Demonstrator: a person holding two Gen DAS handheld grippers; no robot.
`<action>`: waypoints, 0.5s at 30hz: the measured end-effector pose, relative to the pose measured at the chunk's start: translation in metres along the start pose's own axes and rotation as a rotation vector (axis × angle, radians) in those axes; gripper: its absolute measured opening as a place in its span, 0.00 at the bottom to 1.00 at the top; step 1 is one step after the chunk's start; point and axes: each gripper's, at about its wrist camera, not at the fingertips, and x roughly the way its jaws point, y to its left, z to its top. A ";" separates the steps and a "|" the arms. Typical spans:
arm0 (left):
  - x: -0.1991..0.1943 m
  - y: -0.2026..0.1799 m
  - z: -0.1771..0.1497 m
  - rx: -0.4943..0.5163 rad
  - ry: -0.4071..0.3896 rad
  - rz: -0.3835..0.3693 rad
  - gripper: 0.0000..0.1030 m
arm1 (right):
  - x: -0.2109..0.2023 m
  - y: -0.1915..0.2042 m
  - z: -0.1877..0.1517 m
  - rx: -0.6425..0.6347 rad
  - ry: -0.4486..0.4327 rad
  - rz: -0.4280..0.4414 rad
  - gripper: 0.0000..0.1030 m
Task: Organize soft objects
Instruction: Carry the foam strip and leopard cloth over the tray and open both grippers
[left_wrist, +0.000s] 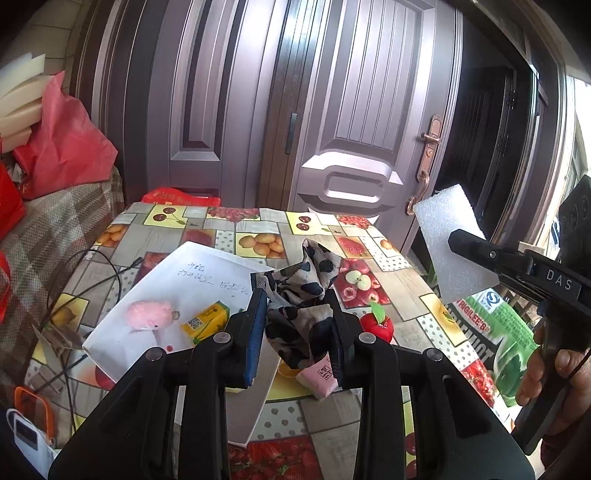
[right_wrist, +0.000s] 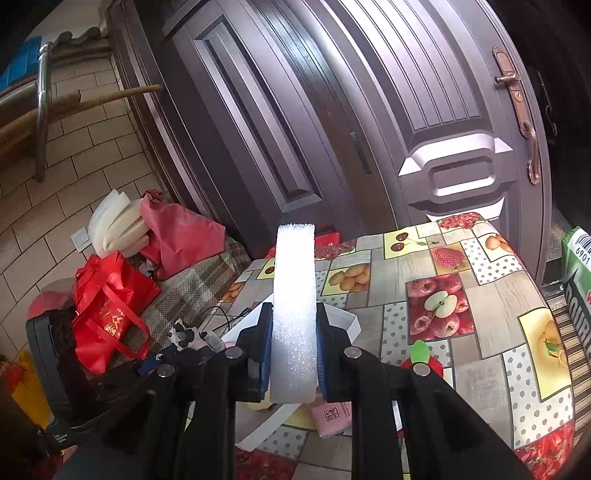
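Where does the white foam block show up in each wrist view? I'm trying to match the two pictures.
Left wrist view: the white foam block is at the right edge, raised above the table, clamped in the right gripper.
Right wrist view: the block stands at centre, edge-on between the blue pads.
Shared landmark: the red toy apple on the fruit-print tablecloth.

— How does the left hand-held gripper (left_wrist: 297, 325) stand?

— Pointed forward and tilted down, its blue-padded fingers (left_wrist: 255, 332) pinched on a spotted cloth (left_wrist: 299, 295) bunched between them.

— And the right hand-held gripper (right_wrist: 295, 347)?

— Clamped on the edges of a white foam block (right_wrist: 294, 306) that stands up between its fingers. From the left wrist view, a bare hand (left_wrist: 550, 380) wraps its black handle at the right edge.
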 end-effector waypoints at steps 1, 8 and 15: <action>-0.002 0.004 0.000 -0.004 -0.005 0.005 0.29 | 0.002 0.003 -0.001 -0.005 0.002 0.005 0.18; -0.014 0.024 0.002 -0.040 -0.031 0.033 0.29 | 0.008 0.019 -0.002 -0.032 0.011 0.024 0.18; -0.018 0.039 0.000 -0.071 -0.039 0.045 0.29 | 0.013 0.028 -0.004 -0.045 0.026 0.025 0.18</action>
